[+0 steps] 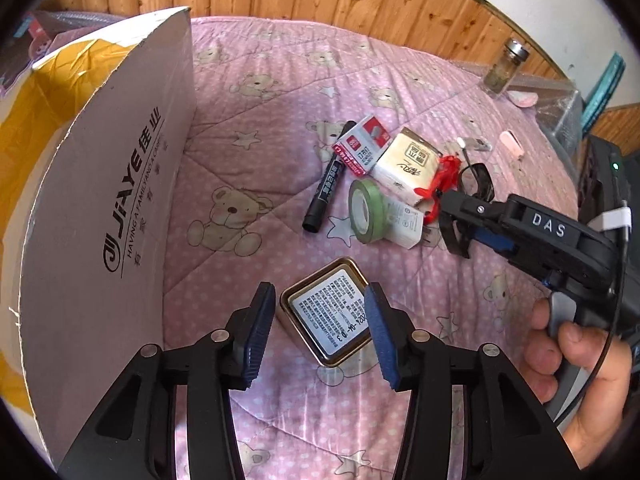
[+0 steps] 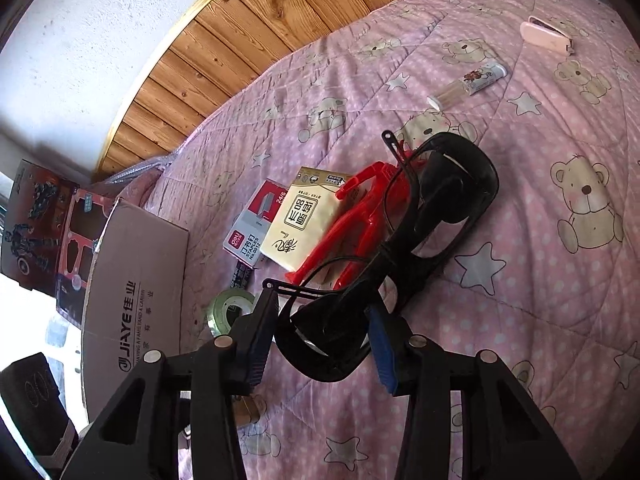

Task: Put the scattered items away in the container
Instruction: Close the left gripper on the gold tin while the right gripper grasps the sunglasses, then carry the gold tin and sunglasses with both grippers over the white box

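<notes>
My left gripper stands open, pointing down at a small gold tin with a white label. The tin lies on the pink quilt between the blue pads. My right gripper is shut on one lens of the black sunglasses, both pads against it. The glasses rest over a red plastic piece and a tissue pack. The left wrist view shows the right gripper at the right of the pile. The cardboard box, open-topped with a yellow lining, stands at the left.
A black marker, staples box, green tape roll and white packet lie in the pile. A glass jar, a pink case and a swab tube lie farther off. A hand holds the right gripper.
</notes>
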`<state>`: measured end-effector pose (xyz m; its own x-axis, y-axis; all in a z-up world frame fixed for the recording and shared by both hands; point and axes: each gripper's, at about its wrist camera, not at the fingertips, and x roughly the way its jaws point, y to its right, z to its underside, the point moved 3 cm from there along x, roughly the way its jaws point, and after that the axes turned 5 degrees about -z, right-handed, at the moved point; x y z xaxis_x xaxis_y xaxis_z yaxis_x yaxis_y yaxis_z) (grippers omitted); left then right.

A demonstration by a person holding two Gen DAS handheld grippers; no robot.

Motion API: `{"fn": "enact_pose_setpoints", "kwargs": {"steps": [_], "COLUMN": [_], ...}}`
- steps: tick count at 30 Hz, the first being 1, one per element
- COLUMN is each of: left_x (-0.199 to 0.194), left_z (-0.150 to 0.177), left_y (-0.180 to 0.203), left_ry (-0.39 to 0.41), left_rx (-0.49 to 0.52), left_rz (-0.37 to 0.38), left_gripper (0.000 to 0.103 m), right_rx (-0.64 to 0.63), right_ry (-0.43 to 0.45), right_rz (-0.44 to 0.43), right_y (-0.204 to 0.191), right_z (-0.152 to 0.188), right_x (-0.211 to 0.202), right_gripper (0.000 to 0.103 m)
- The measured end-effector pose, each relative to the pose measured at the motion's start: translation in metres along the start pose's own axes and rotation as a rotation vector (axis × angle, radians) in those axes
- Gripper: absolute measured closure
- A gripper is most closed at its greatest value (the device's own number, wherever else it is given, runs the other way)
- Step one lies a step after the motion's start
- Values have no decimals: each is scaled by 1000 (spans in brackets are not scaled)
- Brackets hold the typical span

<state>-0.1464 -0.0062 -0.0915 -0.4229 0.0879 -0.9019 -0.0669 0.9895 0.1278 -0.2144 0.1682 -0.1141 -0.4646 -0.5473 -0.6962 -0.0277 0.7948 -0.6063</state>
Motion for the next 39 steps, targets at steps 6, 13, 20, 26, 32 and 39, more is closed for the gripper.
{"fn": "enact_pose_setpoints", "kwargs": {"steps": [6,13,20,26,32,39], "left_x": [2,4,-16,-41,-66,-96], "left_z": [-1,6,13,16,22,29], "left_y": [12,5,-1,-4,-6,-5], "left_ry": [-35,-27,7,48,76,117], "left_rx": [-80,-116,-129,-130,-122,-104], "left_rz": [-111,-102,-59,-24,-11,-4], "left_gripper": [44,48,49,49,49,49], "right_rx": [-29,-36,-28,-59,-97,-153], "right_ry": [-2,30,42,43,31,23], "right_rz": [34,9,-21,-34,-27,-6], "right_y": [-1,0,-3,-16,-29,-47], "right_z": [2,1,2,16,38,64], "right_x": [2,-10,-21,-37,-49,-68], "right_gripper": [76,84,84,84,84,84]}}
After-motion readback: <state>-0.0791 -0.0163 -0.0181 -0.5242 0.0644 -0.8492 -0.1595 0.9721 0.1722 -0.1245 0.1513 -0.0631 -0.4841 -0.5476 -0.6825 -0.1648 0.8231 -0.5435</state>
